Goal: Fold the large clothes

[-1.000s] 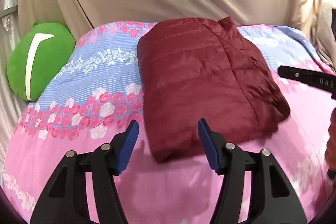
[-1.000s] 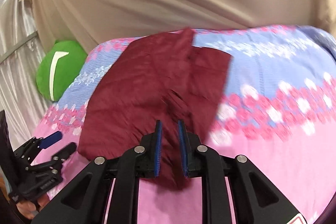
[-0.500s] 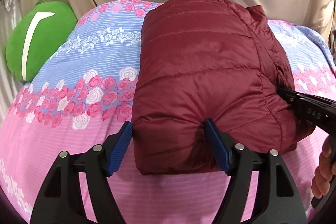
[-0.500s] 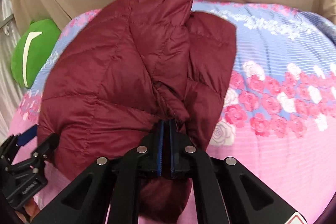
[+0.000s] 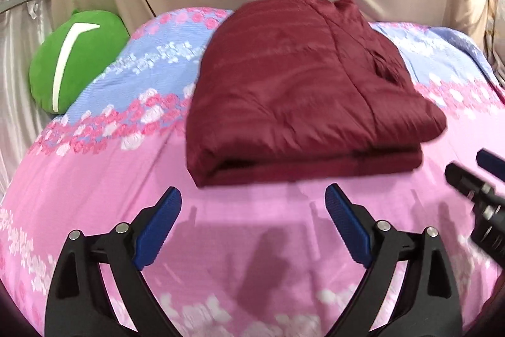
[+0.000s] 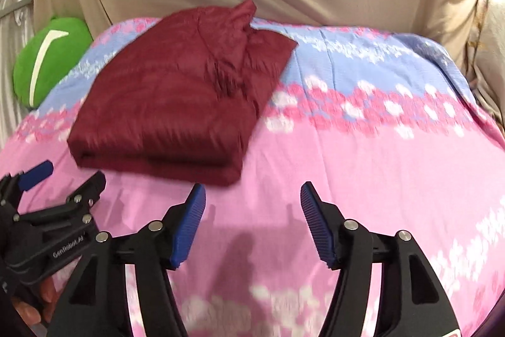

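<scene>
Both of your tools have just let go. The left tool (image 5: 252, 204) has been opening and now stands wide with nothing between its blue pads (image 5: 157, 226), only the pink bedcover (image 5: 94, 179) showing through the gap. The right tool (image 6: 252, 210) was pinched tight on a fold of the jacket half a second ago; its jaws have since been opening and it now stands moderately wide and empty. In both views the tools sit just short of the jacket's near edge and clear of it, where a moment earlier they were right up against the bundle. My reading is that the last fold has been laid down and released, so this garment looks finished or very nearly so. The dark red padded jacket (image 5: 300, 90) lies on the bed, on the flowered bedcover, across the line where the blue band meets the pink one. It is a compact, roughly rectangular stack of layers, with the folded edges facing you and fairly even. One small point of fabric sticks up at the far end, and there is a puckered crease on the top toward the right side. A green cushion (image 5: 72, 59) sits well apart at the far left.
</scene>
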### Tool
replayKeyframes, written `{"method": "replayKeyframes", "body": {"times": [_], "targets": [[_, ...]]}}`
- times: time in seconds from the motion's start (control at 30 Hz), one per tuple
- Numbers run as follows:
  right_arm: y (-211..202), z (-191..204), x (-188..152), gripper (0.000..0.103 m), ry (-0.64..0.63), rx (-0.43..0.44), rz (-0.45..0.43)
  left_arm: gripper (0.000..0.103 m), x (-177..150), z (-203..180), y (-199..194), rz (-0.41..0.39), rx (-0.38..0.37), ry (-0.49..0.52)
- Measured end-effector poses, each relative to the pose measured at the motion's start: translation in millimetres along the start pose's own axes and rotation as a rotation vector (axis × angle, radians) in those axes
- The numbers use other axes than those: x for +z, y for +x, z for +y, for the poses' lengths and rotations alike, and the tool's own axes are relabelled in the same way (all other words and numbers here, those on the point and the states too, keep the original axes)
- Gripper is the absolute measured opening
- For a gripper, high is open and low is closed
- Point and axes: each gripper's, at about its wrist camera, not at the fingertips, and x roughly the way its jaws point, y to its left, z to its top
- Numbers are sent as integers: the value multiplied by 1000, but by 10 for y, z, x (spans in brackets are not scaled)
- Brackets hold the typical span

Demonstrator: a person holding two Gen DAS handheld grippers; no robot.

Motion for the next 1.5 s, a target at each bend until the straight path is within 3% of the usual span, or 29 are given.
{"method": "replayKeyframes", "body": {"times": [0.17, 0.3, 0.7, 1.5], "targets": [[22, 30, -270, 65, -10, -11, 64, 94, -129, -65, -160, -24, 12, -24], [-104, 84, -330, 74, -17, -44, 7, 95, -215, -142, -223, -7, 37, -14], [-174, 70, -384, 74, -2, -47, 0, 95, -341, -132, -300, 18, 66, -61], [-163, 82, -393, 74, 4, -45, 5, 95, -360, -142, -264, 31, 73, -52]]}}
